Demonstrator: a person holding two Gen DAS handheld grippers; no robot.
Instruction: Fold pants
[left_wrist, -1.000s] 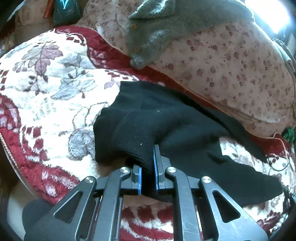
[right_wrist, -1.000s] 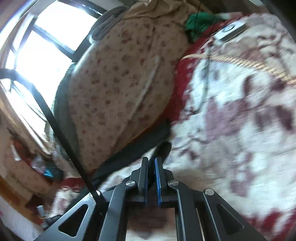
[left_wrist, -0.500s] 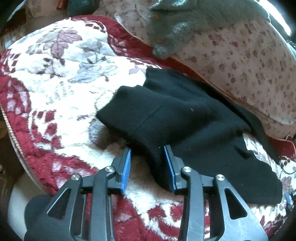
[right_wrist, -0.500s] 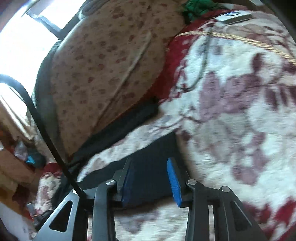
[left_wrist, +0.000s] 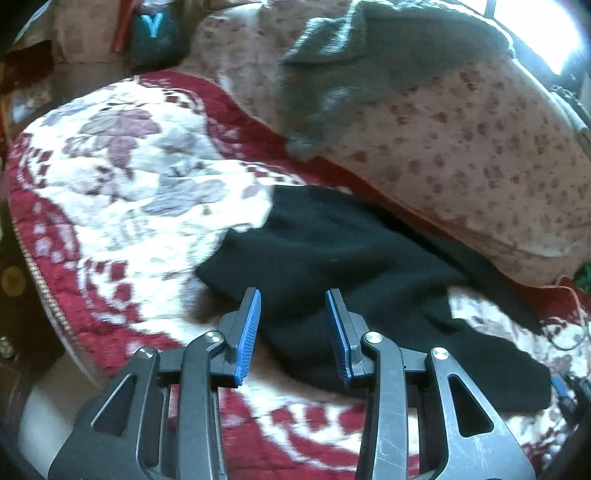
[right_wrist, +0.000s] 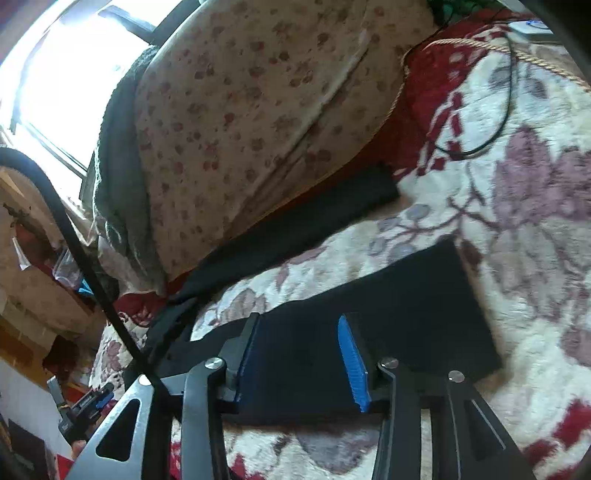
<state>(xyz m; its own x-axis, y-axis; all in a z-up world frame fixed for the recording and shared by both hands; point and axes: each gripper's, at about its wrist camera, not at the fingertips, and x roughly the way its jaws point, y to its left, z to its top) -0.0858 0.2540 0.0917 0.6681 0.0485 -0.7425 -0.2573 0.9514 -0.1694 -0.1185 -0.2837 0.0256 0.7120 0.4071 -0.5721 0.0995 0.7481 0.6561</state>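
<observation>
The black pants (left_wrist: 354, 258) lie spread on the flowered blanket (left_wrist: 122, 192), waist just ahead of the left hand-held gripper (left_wrist: 293, 328), legs running lengthwise toward the right hand-held gripper (right_wrist: 299, 358). Both sets of fingers stand apart, holding nothing. No fold looks made; next, I judge, regrip one leg and lay it over the other.

Matt knit pants (left_wrist: 354, 258), plush blanket (left_wrist: 122, 206)
</observation>
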